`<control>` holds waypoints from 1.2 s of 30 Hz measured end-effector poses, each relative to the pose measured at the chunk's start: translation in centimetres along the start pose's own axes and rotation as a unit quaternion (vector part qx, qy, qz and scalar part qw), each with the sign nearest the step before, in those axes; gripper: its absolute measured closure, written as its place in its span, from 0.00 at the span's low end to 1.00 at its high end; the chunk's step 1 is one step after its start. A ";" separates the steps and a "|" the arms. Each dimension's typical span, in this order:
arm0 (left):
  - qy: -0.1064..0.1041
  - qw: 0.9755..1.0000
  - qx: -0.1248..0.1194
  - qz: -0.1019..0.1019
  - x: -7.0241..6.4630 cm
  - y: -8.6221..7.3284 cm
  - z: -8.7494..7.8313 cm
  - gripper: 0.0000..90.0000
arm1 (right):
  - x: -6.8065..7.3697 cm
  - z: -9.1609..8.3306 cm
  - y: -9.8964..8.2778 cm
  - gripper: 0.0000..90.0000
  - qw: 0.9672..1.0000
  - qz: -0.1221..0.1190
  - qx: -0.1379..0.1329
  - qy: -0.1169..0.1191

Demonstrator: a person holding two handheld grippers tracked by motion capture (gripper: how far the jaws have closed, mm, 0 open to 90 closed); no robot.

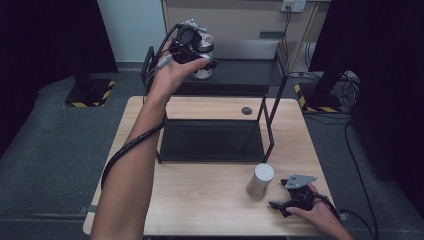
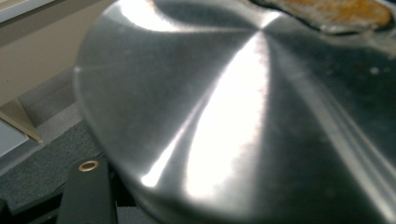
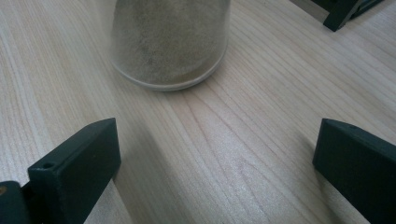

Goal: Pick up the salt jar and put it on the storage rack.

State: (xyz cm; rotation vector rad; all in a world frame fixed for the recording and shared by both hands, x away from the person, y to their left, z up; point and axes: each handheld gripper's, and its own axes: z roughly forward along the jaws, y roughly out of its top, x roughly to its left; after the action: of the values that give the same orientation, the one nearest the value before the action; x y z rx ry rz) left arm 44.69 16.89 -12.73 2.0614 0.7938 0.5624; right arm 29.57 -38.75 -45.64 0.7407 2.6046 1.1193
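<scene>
My left gripper (image 1: 198,52) is raised over the left end of the black rack's top shelf (image 1: 245,71), shut on a jar (image 1: 204,73). In the left gripper view the jar's shiny metal lid (image 2: 233,116) sits very close, with orange-brown matter (image 2: 336,11) at the top edge. A second jar (image 1: 260,181) with a white lid and beige powder stands on the table near the front right. My right gripper (image 1: 286,198) rests on the table just right of it, open. In the right gripper view that powder jar (image 3: 170,42) stands ahead of the gripper (image 3: 217,175), apart from both jaws.
The black two-tier rack stands across the back half of the wooden table (image 1: 200,200); its lower shelf (image 1: 210,140) is bare. A dark round grommet (image 1: 246,110) sits behind it. Cables (image 1: 350,150) trail on the floor at right.
</scene>
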 end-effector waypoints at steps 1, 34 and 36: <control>0.004 1.000 0.000 -0.001 0.0 -0.1 0.2 0.33 | 0.0 0.0 0.0 0.02 1.000 0.000 0.000 0.000; -0.002 0.999 0.012 -0.043 1.6 -0.7 1.1 0.33 | 0.0 0.0 0.0 0.02 1.000 0.000 0.000 0.000; 0.001 0.999 0.013 -0.041 1.4 -0.6 1.1 0.29 | 0.0 0.0 0.0 0.02 1.000 -0.001 0.000 -0.001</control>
State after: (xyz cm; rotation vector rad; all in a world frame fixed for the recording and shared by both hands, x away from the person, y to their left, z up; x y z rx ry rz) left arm 46.14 17.56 -13.69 2.0420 0.8861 0.5118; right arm 29.56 -38.74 -45.65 0.7396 2.6038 1.1181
